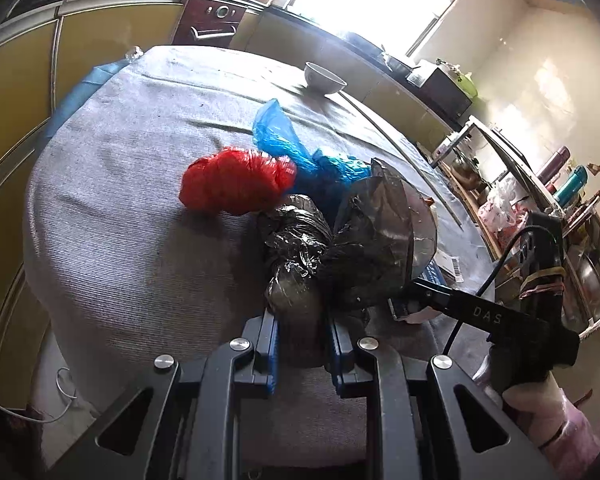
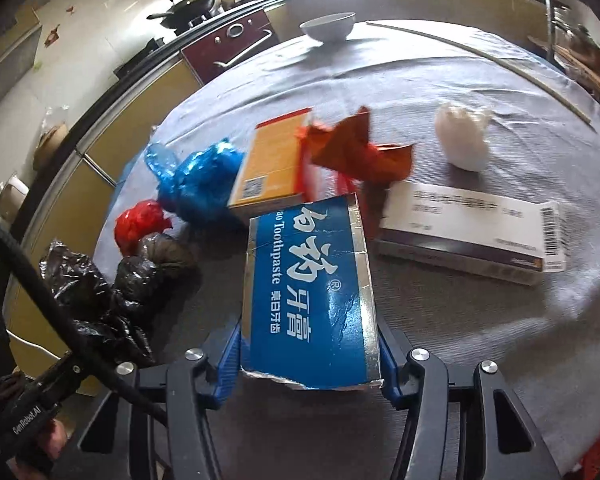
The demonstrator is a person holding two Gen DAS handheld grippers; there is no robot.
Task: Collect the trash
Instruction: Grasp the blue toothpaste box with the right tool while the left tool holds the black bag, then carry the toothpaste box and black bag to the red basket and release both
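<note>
The left gripper (image 1: 300,334) is narrowly parted, clamping a black plastic bag (image 1: 296,248). The right gripper (image 2: 310,354), spread wider, grips a blue toothpaste box (image 2: 310,288) between both fingers.

The tablecloth (image 2: 440,80) is grey with a fine ribbed weave. On it lie a glossy black bag (image 1: 300,248), a bright red bag (image 1: 232,184) and a blue bag (image 2: 198,178). The toothpaste box (image 2: 312,292) is blue with white lettering and silver edges; beside it are an orange box (image 2: 270,164), rust-orange crumpled paper (image 2: 360,152) and a white bowl (image 2: 328,26).
</note>
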